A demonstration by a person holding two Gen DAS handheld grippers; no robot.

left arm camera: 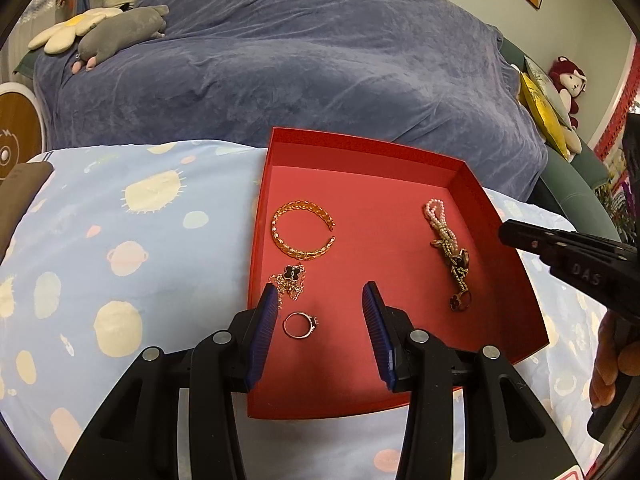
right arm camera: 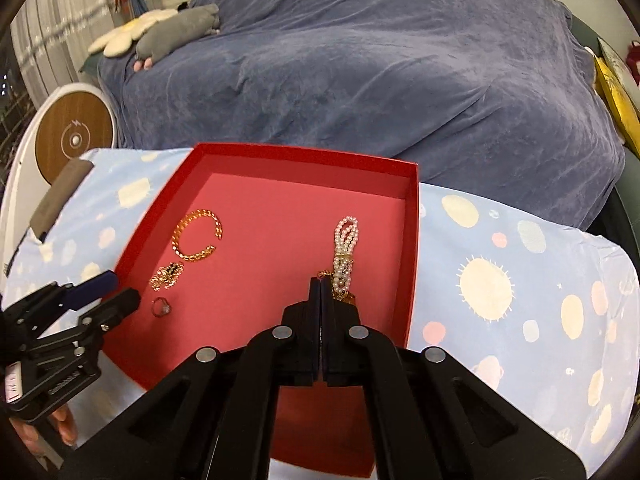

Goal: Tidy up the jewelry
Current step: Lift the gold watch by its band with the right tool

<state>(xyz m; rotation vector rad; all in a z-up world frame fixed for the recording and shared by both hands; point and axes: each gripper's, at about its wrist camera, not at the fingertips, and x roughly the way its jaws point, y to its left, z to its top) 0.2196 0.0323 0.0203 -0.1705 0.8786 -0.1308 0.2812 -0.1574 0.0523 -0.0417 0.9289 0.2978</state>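
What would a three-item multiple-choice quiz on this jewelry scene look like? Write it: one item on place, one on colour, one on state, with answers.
1. Where does the small ring lie?
A. On the spotted cloth
B. In the red box, nearer the left gripper
C. On the blue blanket

2. What colour are the beads of the bracelet?
A. Pink and white
B. Green
C. Black

3. How do the right gripper's fingers stand?
A. Wide apart
B. Closed around the gold bangle
C. Pressed together

Answers:
1 B, the ring sits on the box floor just beyond the left gripper's open fingers.
2 A, the strands show pale pink and white in both views.
3 C, no gap shows between the fingers, and nothing is visibly held.
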